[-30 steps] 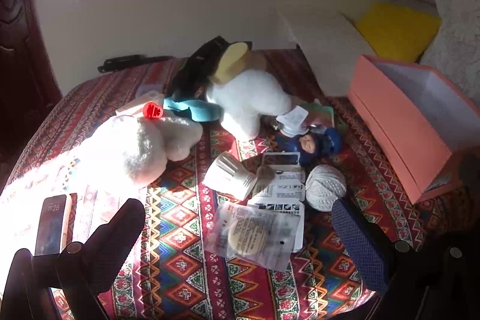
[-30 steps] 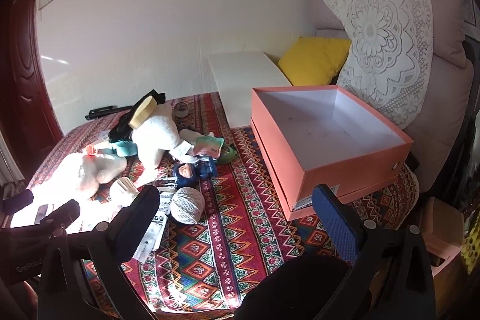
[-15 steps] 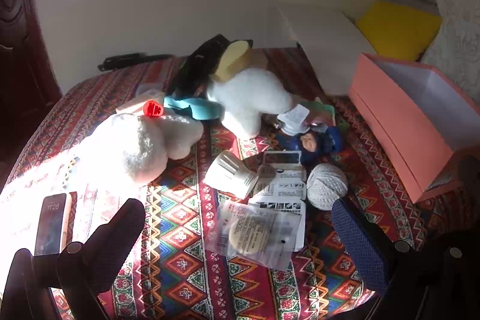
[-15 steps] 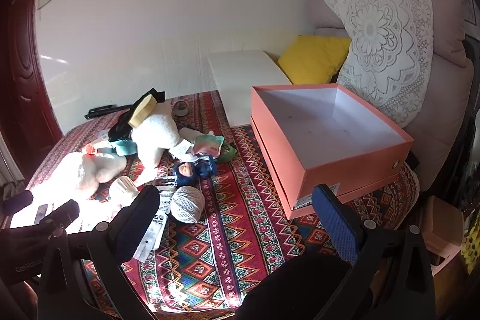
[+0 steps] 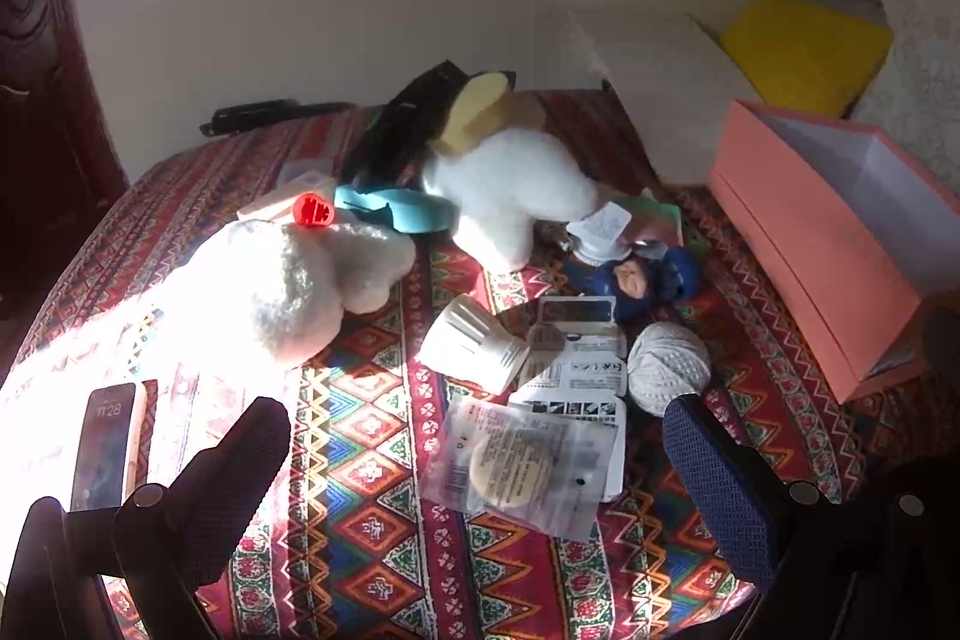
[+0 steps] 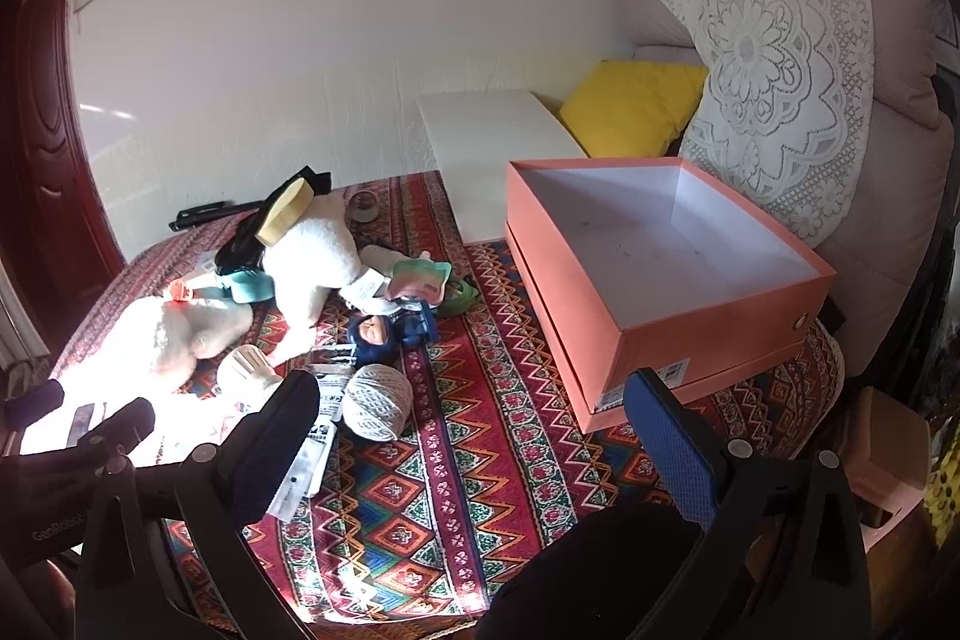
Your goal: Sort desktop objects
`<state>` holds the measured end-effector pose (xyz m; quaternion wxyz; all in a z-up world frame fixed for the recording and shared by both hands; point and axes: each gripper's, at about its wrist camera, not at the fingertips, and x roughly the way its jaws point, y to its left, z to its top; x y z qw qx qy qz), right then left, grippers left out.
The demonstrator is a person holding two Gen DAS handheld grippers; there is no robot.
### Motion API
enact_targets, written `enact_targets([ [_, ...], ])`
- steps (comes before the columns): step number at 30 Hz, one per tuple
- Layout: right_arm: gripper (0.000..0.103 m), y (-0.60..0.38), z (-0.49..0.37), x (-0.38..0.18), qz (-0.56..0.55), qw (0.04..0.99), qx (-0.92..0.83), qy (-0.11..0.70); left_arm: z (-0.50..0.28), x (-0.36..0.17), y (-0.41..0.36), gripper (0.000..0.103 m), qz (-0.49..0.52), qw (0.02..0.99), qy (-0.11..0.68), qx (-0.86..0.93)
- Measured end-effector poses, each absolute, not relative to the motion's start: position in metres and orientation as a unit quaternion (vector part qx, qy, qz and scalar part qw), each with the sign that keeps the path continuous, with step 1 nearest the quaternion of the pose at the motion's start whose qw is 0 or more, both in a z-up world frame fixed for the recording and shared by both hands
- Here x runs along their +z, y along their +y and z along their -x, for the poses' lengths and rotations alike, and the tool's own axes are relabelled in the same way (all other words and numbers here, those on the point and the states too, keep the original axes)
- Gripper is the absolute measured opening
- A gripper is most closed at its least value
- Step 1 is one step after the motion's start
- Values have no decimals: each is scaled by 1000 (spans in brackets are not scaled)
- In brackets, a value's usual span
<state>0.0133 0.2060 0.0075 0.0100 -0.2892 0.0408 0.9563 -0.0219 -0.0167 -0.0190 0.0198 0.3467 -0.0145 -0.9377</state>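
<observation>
Left claw: the left claw (image 5: 468, 460) hangs wide and empty over the near edge of the surface (image 5: 372, 550), above a clear plastic packet (image 5: 516, 466).
Right claw: the right claw (image 6: 474, 436) is also wide, holding nothing, near the near edge between the clutter and the box.
Task's things: a loose heap toward the left half – two white plush toys (image 5: 282, 280), a ball of twine (image 5: 669, 367), a small blue doll (image 5: 636, 277), a white ribbed cup (image 5: 474, 352) on its side and printed cards (image 5: 576, 370).
Destination, as I judge it: the open pink box (image 6: 660, 256) at the right edge, empty.
Risk: the packet is thin and slippery – a shallow pinch may slide off or drag the cards overlapping it.
Risk: the twine could roll toward the near edge if nudged.
In the way: a phone (image 5: 105, 445) lies by the near-left corner, just beside the left claw's finger; harsh sun there washes out detail.
</observation>
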Motion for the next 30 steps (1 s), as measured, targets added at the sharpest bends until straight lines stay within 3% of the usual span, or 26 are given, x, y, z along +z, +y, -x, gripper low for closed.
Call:
enact_targets([
  [9, 103, 184, 31, -35, 349, -31, 935, 50, 61, -58, -45, 102, -393, 43, 0, -918],
  [22, 102, 160, 145, -134, 477, -66, 868, 119, 163, -124, -35, 102, -455, 5, -40, -889],
  [27, 92, 165, 162, -159, 501, -76, 851, 137, 183, -150, -29, 102, -480, -11, -49, -876],
  [29, 61, 164, 164, -157, 491, -102, 854, 139, 186, -155, -28, 100, -483, -11, -54, -874],
  [30, 61, 164, 165, -156, 491, -113, 852, 141, 186, -155, -29, 95, -480, -17, -47, -876],
])
